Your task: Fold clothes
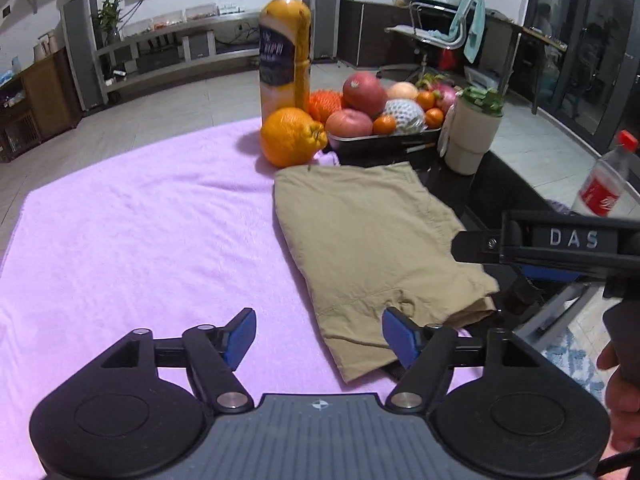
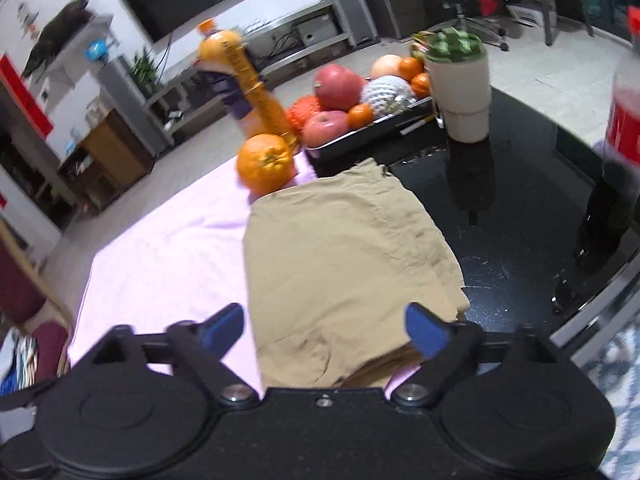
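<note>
On the pink towel, toward its right side, lies the folded khaki garment, flat, with its right edge extending over the black glossy tabletop. The far end of the garment sits just beside a large orange, which rests at the towel's far edge.

Left gripper: jaws stand wide apart, nothing between the blue pads. The right pad overlaps the near corner of the garment in the left wrist view; whether it touches the fabric cannot be told. The left pad is above bare towel.

Right gripper: jaws stand wide apart, nothing clamped. In the right wrist view the near part of the garment shows between and beyond the two blue pads, which do not press on it. The same gripper enters the left wrist view from the right, above the right edge of the garment, with the person's hand on its handle.

Behind the garment:
- a tall orange juice bottle, upright, behind the orange;
- a dark tray of fruit, holding apples and small oranges;
- a beige cup with green contents, right of the tray, on the black tabletop;
- a cola bottle with a red cap, upright, farther right.

The right wrist view is slightly blurred.
</note>
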### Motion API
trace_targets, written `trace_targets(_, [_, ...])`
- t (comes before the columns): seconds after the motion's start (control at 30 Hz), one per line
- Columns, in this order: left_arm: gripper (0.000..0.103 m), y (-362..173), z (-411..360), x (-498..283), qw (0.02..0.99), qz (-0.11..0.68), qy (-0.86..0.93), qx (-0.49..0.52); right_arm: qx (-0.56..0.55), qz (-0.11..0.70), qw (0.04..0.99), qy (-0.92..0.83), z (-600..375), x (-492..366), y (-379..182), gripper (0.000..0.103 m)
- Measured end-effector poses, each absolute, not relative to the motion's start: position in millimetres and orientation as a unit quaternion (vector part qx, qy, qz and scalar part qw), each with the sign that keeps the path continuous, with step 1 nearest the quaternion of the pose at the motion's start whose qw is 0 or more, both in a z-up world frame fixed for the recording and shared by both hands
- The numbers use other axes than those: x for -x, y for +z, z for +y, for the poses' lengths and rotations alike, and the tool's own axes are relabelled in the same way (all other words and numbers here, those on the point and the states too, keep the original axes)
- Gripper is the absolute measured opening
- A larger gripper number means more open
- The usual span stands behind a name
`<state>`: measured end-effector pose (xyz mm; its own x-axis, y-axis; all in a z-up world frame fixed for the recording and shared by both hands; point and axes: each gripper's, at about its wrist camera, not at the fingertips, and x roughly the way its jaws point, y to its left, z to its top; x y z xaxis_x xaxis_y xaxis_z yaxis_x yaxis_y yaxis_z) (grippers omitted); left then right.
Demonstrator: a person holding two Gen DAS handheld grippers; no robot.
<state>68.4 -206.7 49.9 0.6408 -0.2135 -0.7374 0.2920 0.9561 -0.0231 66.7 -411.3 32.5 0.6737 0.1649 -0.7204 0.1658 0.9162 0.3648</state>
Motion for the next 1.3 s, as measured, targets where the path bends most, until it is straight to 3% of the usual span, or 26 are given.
trace_targets(0.03, [0.076, 54.5, -205.4, -63.9, 0.905, 0.398, -0.141, -0.048, -0.192, 0.408, 0.893, 0.0, -407.7, -63.4, 43.0, 0.103])
trace_targets(0.3, [0.083, 81.1, -192.8, -36.0, 0.907, 0.391, -0.152, -0.027, -0.102, 0.439, 0.892, -0.014, -383.8, -33.8, 95.0, 0.103])
trace_targets(0.63, [0.09, 105.0, -187.5, -10.6, 0.909, 0.38, -0.169, -0.015, -0.088, 0.447, 0.89, -0.014, -379.6, 4.2, 126.5, 0.103])
trace_targets(1.3, [0.094, 94.9, -202.3, 1.8, 0.909, 0.373, -0.182, -0.039, -0.081, 0.443, 0.893, -0.021, -387.0, 19.6, 118.2, 0.103])
